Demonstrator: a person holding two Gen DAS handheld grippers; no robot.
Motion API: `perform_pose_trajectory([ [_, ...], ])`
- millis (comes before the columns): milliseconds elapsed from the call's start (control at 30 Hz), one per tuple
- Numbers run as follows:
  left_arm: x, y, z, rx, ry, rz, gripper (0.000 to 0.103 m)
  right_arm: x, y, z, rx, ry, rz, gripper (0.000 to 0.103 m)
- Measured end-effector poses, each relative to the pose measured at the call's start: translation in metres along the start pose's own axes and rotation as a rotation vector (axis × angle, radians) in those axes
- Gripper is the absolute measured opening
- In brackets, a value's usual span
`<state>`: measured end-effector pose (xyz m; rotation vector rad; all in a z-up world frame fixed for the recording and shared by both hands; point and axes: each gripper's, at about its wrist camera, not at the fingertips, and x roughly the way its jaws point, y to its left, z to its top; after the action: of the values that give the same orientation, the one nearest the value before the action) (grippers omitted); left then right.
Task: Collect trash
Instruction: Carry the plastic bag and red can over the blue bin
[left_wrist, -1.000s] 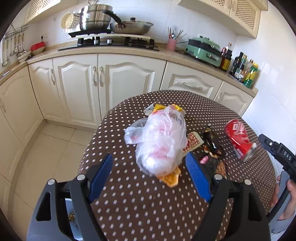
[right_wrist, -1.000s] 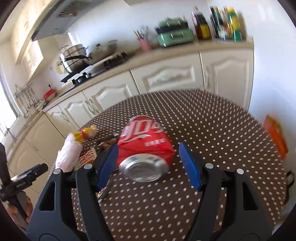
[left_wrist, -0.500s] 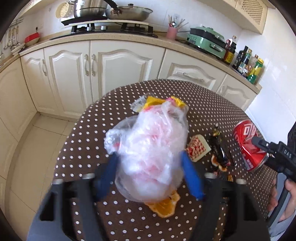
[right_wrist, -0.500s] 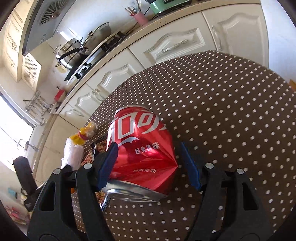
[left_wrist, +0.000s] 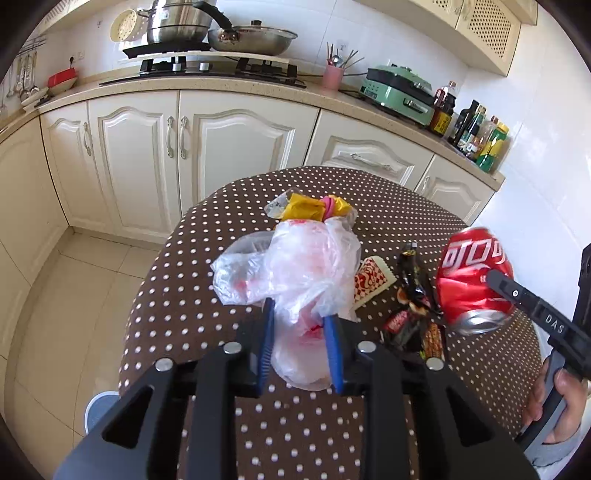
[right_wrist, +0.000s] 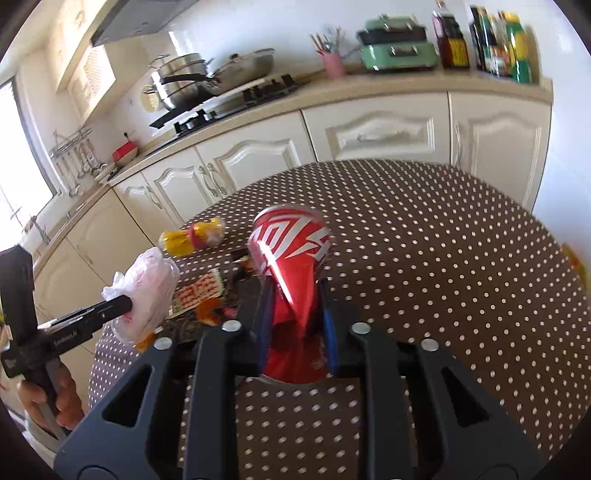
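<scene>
A round tabletop (left_wrist: 221, 295) in brown cloth with white dots carries a yellow wrapper (left_wrist: 314, 208) toward its cabinet side. Just right of that wrapper and nearer lie a red-patterned packet (left_wrist: 371, 282) and dark snack wrappers (left_wrist: 412, 306).

the left gripper (left_wrist: 300, 321) pinches the plastic bag (left_wrist: 303, 273) so that the bag's middle is hidden between the blue pads, and the bunched film hides whatever is inside. beyond the bag, the yellow wrapper (left_wrist: 312, 208) is partly covered by it. the crushed red can (right_wrist: 291, 266) hides its own lower end behind the right gripper (right_wrist: 295, 295); its lettering is smeared by blur. left of that gripper, the dark wrappers (right_wrist: 236, 291) are too jumbled to name. the bottles (right_wrist: 498, 37) on the counter far ahead are blurred, labels unreadable.
</scene>
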<state>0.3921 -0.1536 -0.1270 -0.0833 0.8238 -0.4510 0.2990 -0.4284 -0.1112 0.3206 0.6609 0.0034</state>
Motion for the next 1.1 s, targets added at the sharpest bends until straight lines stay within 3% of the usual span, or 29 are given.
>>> perform_pose_trajectory([
  [300,-0.055,0.005,-0.012,-0.007,-0.065,-0.058,0.02,-0.032,0.042,-0.01,-0.059,-0.073,0.0,0.018],
  [500,-0.101,0.032,-0.027,-0.045,-0.128,-0.071,0.02,-0.056,0.1,-0.016,-0.109,-0.114,0.092,0.018],
  [633,-0.131,0.06,-0.041,-0.071,-0.166,-0.052,0.02,-0.06,0.158,-0.028,-0.162,-0.114,0.19,0.018],
  [900,-0.181,0.149,-0.087,-0.176,-0.217,0.07,0.02,-0.017,0.276,-0.07,-0.255,-0.006,0.339,0.018],
  [1100,-0.182,0.24,-0.142,-0.31,-0.157,0.185,0.02,0.042,0.357,-0.128,-0.335,0.138,0.403,0.018],
])
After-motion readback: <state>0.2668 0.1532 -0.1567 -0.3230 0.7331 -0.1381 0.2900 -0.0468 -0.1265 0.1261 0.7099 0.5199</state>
